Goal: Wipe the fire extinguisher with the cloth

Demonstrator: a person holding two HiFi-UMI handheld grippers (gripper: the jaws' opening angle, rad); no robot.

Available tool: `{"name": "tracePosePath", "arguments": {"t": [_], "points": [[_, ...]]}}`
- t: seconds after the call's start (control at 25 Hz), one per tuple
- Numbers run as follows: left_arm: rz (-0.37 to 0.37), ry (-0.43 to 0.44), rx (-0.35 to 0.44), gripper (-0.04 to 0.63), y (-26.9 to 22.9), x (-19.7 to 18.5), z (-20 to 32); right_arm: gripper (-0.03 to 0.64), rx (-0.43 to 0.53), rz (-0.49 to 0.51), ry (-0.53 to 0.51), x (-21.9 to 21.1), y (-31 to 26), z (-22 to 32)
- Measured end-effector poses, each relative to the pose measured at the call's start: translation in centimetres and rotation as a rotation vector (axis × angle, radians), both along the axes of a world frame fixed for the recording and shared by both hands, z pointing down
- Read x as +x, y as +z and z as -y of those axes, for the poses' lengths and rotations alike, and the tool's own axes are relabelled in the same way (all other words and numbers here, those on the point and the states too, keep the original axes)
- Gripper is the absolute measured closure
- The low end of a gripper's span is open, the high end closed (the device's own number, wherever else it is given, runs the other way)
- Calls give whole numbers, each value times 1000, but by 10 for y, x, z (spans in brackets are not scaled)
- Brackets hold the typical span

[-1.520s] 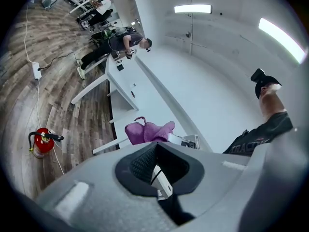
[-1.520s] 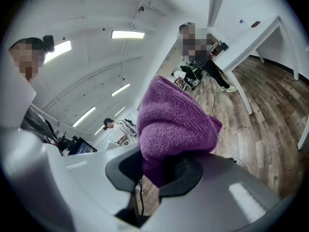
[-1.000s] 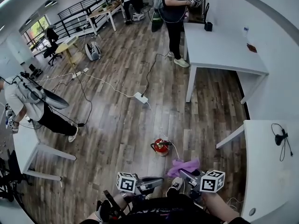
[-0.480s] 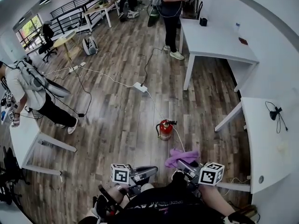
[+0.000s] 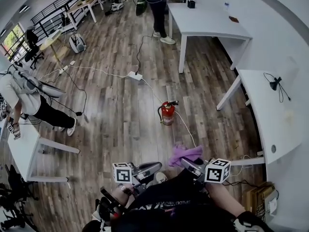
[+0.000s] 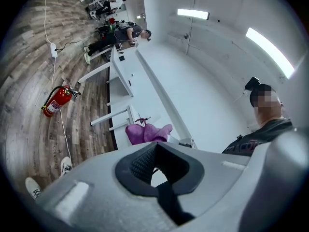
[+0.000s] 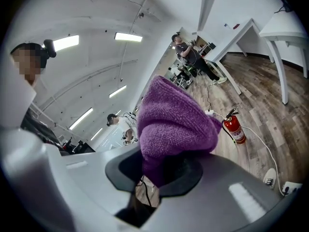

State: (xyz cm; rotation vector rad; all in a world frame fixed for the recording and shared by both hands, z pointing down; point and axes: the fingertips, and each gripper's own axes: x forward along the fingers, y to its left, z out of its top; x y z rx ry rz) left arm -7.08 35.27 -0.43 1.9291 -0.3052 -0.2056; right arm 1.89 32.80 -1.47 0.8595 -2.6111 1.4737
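**Well ahead: the fire extinguisher [image 5: 167,112]**

It stands upright on the floor [image 5: 120,115], well beyond my right gripper [image 5: 190,162], which is clamped on the purple cloth [image 5: 184,153]. My left gripper [image 5: 153,167], alongside, is closed and empty. Open floor surrounds the extinguisher, and a white surface [image 5: 270,115] edges the right. The gap ahead has widened since a second ago.

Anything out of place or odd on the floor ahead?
The fire extinguisher stands alone out on the open wood floor, not mounted or stowed. A white cable trails past its base, and a power strip lies loose beyond it. Nothing looks spilled or damaged.
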Motion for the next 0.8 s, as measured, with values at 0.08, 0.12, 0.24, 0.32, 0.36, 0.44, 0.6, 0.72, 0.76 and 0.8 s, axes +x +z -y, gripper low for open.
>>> {"name": "tracePosePath", "arguments": {"t": [0.08, 0.12, 0.24, 0.32, 0.36, 0.44, 0.6, 0.72, 0.76, 0.8], "points": [[-1, -19, 15, 595, -4, -7, 2, 554, 4, -10, -12, -3, -1, 0], [0, -30, 22, 595, -7, -11, 5, 554, 11, -13, -14, -4, -3, 3], [0, -40, 31, 595, -10, -18, 5, 554, 28, -30, -22, -8, -8, 3], [-2, -30, 34, 595, -9, -17, 3, 554, 31, -39, -26, -10, -7, -1], [-5, -25, 34, 595, -8, -17, 3, 554, 32, -39, -27, -12, -7, -4], [-13, -12, 36, 595, -9, -17, 4, 554, 35, -38, -32, -19, -7, -8], [-24, -1, 32, 595, -7, -18, 4, 554, 51, -56, -50, -24, -8, -13], [-29, 0, 39, 595, -7, -16, 4, 554, 57, -66, -59, -25, -9, -14], [-30, -1, 42, 595, -8, -17, 3, 554, 58, -69, -62, -26, -9, -15], [-30, -4, 44, 595, -8, -18, 3, 554, 59, -71, -66, -27, -9, -16]]}}
